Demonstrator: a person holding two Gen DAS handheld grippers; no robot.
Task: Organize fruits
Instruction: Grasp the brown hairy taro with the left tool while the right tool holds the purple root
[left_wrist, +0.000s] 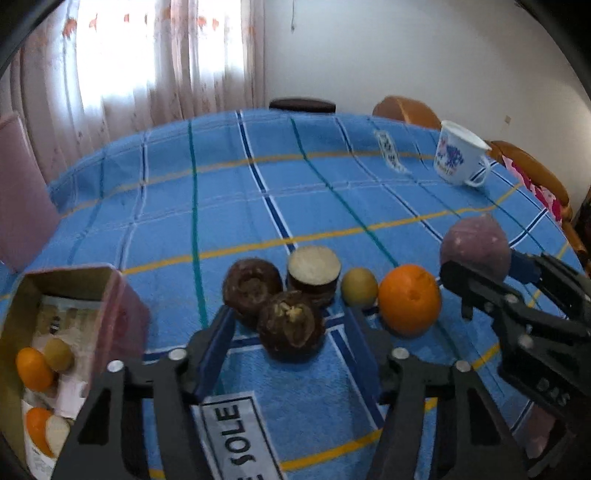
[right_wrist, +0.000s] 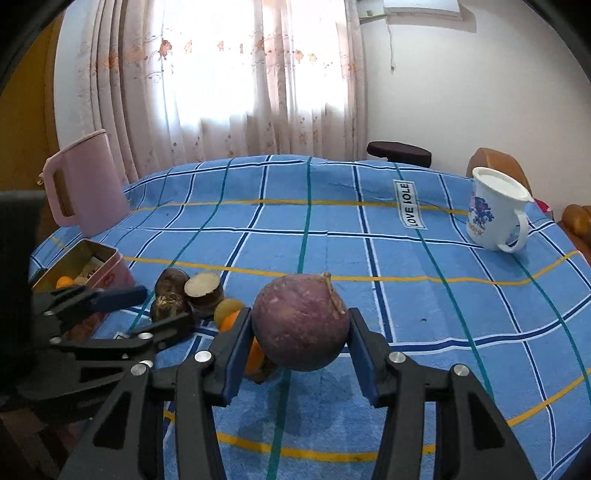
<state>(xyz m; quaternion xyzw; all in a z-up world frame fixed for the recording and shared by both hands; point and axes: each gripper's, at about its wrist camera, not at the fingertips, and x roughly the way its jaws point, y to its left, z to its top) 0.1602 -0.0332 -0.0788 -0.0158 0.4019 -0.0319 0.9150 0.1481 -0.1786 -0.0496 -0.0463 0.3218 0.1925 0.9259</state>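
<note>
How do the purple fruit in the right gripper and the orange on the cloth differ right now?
The purple fruit is dull purple with a dry stem nub; the orange is bright and dimpled. The purple fruit looks larger. It sits clamped between the right gripper fingers, while the orange rests free on the blue cloth beside a small yellow-green fruit. Both are round and outside the tin.

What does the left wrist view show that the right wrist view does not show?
Only the left wrist view shows the whole orange and the fruit lying inside the tin box. Only the right wrist view shows the pink jug. Both show the purple fruit in the right gripper, the open left gripper, and the white mug.
</note>
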